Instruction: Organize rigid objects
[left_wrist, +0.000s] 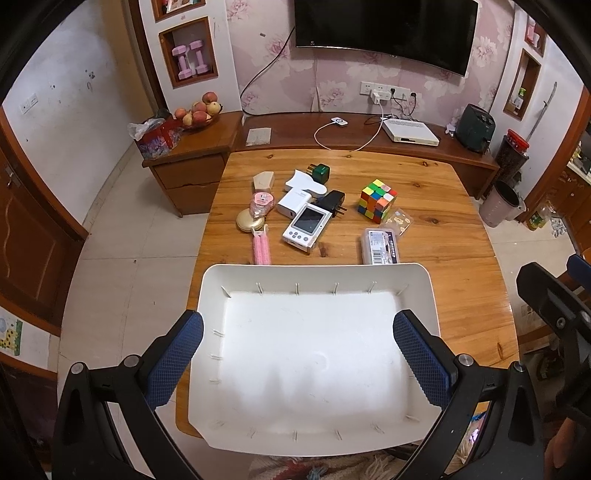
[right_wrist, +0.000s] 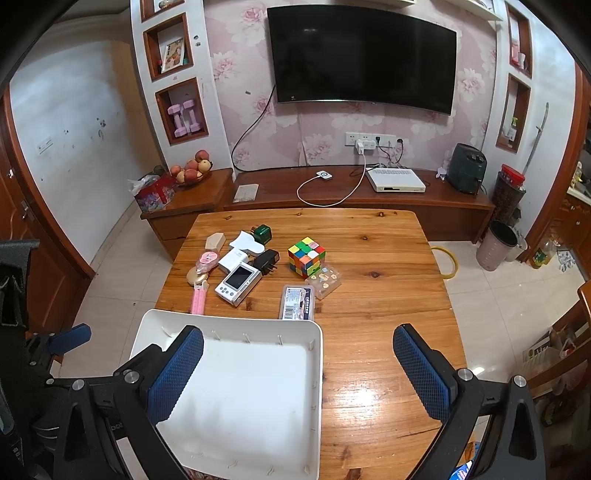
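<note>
Wooden worktop (left_wrist: 461, 258) in a living room, a dark television on the wall behind, and I have both tools hanging above its near end. My left tool (left_wrist: 297, 354) is spread wide and holds nothing, directly over the empty white tray (left_wrist: 424, 280); my right tool (right_wrist: 297, 369) is equally wide open and empty, over bare wood just right of the tray.

Everything to sort lies beyond the tray's far rim. Nearest is the clear rectangular case (right_wrist: 297, 301), flat, with its long axis running away from me, almost touching the rim. I judge it light, stiff and somewhat slick, best pinched across its narrow width. Behind it sits the colour cube (right_wrist: 306, 256), rigid with flat faces, an easy squeeze on opposite sides. Further left, the white handheld device (left_wrist: 304, 229) lies angled, long axis pointing up and right; its screen looks scratchable, so I would take it by the edges. Against it rests the black plug adapter (left_wrist: 332, 203), prongs pointing right.
</note>
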